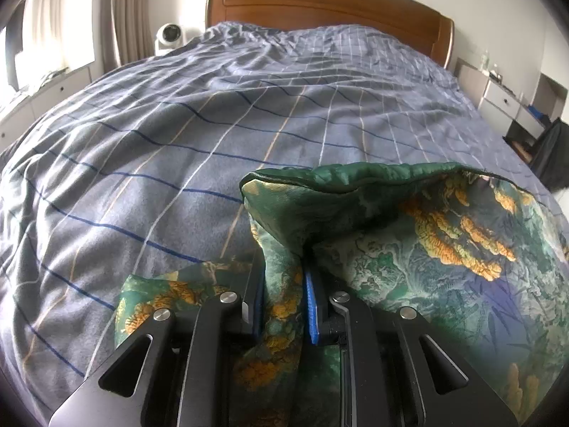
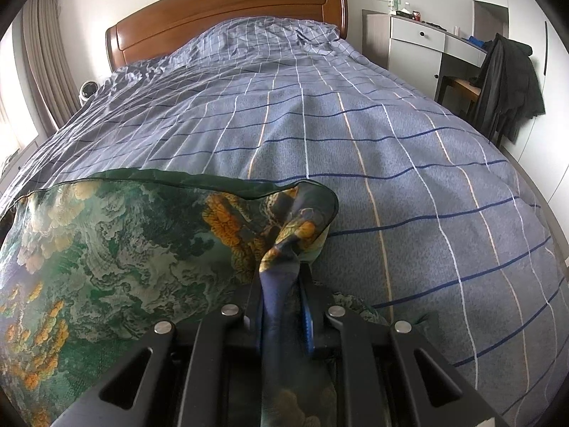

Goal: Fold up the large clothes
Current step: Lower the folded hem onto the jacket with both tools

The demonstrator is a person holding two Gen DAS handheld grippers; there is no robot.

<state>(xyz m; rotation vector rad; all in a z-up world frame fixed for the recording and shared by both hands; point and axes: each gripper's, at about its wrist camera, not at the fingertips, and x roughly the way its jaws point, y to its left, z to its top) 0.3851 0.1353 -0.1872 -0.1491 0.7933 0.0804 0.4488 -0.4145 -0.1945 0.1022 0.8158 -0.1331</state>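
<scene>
Left gripper (image 1: pixel 282 284) & right gripper (image 2: pixel 281 284) each pinch a corner of a green printed cloth (image 1: pixel 444 249), jaws clamped on fabric, holding it spread above the checked bed cover (image 1: pixel 177 142), prob. to lay it flat.

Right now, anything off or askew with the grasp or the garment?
Nothing damaged. The green printed garment is bunched into a twisted wad inside each hand-held gripper, left and right, rather than pinched flat. Its dark hem sags between them over the plaid duvet.
</scene>
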